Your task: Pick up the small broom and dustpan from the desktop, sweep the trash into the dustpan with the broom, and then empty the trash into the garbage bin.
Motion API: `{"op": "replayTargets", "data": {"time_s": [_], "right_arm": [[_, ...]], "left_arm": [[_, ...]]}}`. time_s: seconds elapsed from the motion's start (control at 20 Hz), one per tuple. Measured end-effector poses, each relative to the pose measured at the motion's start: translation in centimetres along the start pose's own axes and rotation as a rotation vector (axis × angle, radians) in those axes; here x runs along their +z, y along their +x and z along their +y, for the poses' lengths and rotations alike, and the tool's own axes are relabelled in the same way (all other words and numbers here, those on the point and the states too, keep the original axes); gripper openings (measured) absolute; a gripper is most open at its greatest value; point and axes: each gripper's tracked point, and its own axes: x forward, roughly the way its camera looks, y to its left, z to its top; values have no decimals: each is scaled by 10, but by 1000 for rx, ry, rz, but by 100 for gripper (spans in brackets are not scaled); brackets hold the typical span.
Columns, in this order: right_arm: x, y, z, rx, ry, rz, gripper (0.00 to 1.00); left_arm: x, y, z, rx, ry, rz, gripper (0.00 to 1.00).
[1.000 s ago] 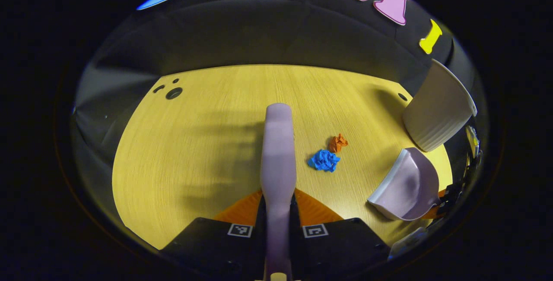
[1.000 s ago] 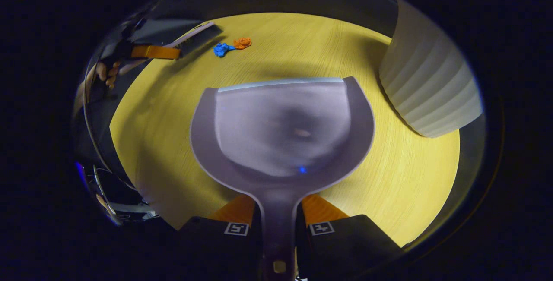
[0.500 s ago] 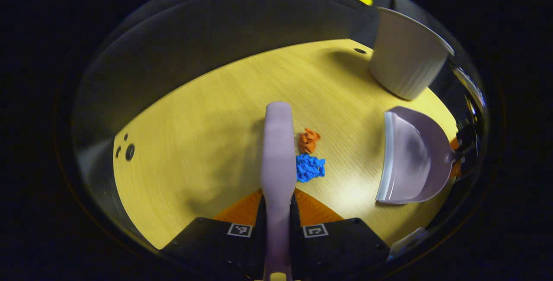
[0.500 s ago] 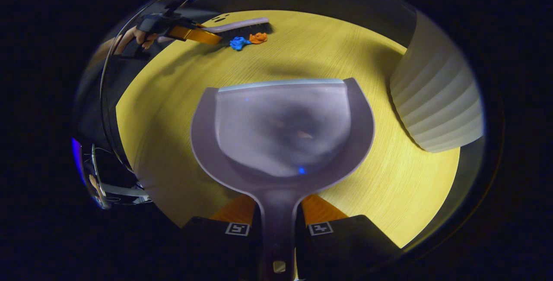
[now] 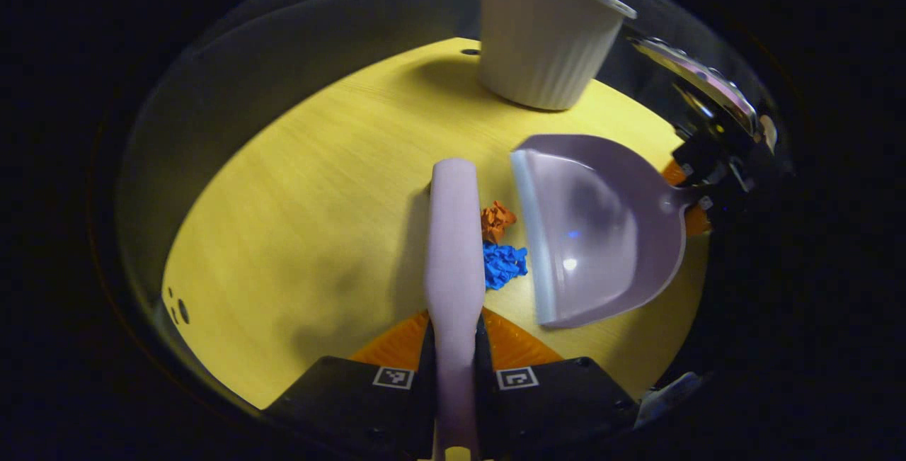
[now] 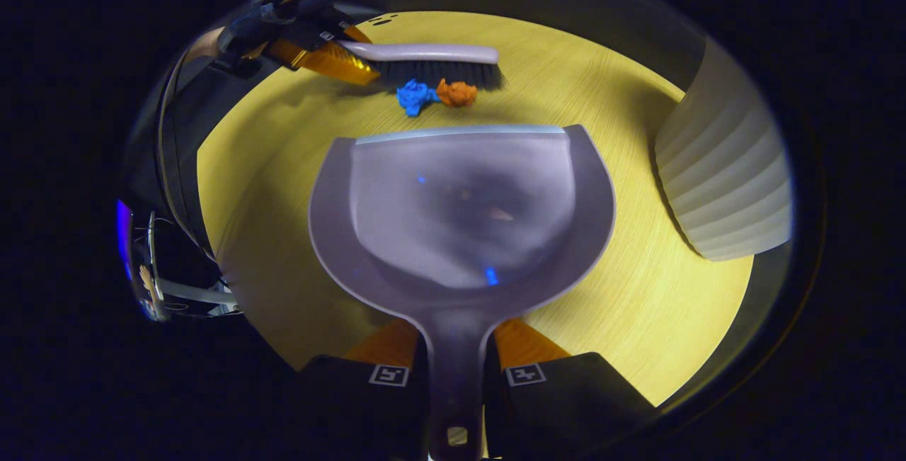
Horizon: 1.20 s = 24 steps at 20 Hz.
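- The left gripper has its two fingers closed tight on the handle of the small broom, which runs straight ahead from the jaws in the left gripper view.
- In the right gripper view the broom's dark bristles point down at the yellow wood-grain desktop, just behind the trash.
- The trash is two crumpled scraps — a blue paper ball and an orange paper ball — lying side by side on the desktop, touching or nearly touching the broom head.
- The right gripper is clamped on the stem of the dustpan, a fingertip on each side of it.
- The dustpan's pale front lip faces the two scraps, close beside them with a thin strip of desktop between; whether the lip rests on the wood I cannot tell.
- The scraps thus sit between the broom and the dustpan's mouth.
- The garbage bin, a pale ribbed tub, stands upright at the far edge of the desktop, well apart from the trash.
- No brand name or readable writing shows on the broom, dustpan or bin — the only markings are small black-and-white square code tags on each gripper's body.
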Motion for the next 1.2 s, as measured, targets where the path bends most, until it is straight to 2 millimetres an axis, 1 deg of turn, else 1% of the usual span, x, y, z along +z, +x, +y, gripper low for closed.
{"op": "replayTargets", "data": {"time_s": [0.05,0.1,0.15,0.2,0.25,0.3,0.35,0.4,0.45,0.5,0.55,0.6,0.65,0.7,0.8,0.85,0.95,1.0,1.1,1.2], "right_arm": [[1,0,0,2,1,-2,34],[0,0,1,3,6,-4,34],[-1,0,2,3,9,-3,39],[-1,0,2,2,9,-6,30],[-3,-1,1,-2,4,-2,39],[-2,1,0,1,4,-4,34],[-2,1,1,4,6,-2,34],[-1,1,1,4,5,-2,34],[0,1,1,4,4,-3,34],[1,1,1,4,6,-3,30],[-2,2,0,4,12,-4,34],[-1,3,0,4,15,-6,34],[0,2,1,2,17,-5,34],[-1,1,1,-1,14,-1,34],[2,-1,2,-5,13,-1,34],[3,-1,1,-5,16,-4,34],[5,-1,2,-10,16,-11,34],[5,0,2,-12,14,-17,34],[4,0,1,-17,3,-24,34],[4,0,-1,-22,-2,-36,34]], "left_arm": [[-5,6,-15,-27,35,24,27],[-7,8,-26,-46,48,31,28],[-5,9,-36,-62,34,30,28],[-5,9,-42,-79,-5,23,28],[-5,9,-46,-77,-38,19,28],[-4,8,-49,-85,-76,8,28],[-4,7,-52,-95,-105,2,28],[-7,6,-51,-93,-136,-6,28],[-7,3,-51,-77,-163,-19,27],[-7,0,-49,-58,-193,-38,28],[-6,-4,-48,-41,-231,-65,28],[-3,-9,-47,-32,-277,-94,27],[-2,-17,-45,-30,-326,-121,28],[-2,-25,-47,-28,-370,-150,27],[-5,-31,-50,-20,-443,-205,27],[-5,-30,-54,-16,-471,-230,28],[-6,-32,-60,-6,-508,-267,28],[-6,-30,-64,-12,-513,-277,28],[-7,-25,-69,-11,-485,-255,28],[1,-23,-76,-7,-441,-250,27]]}}
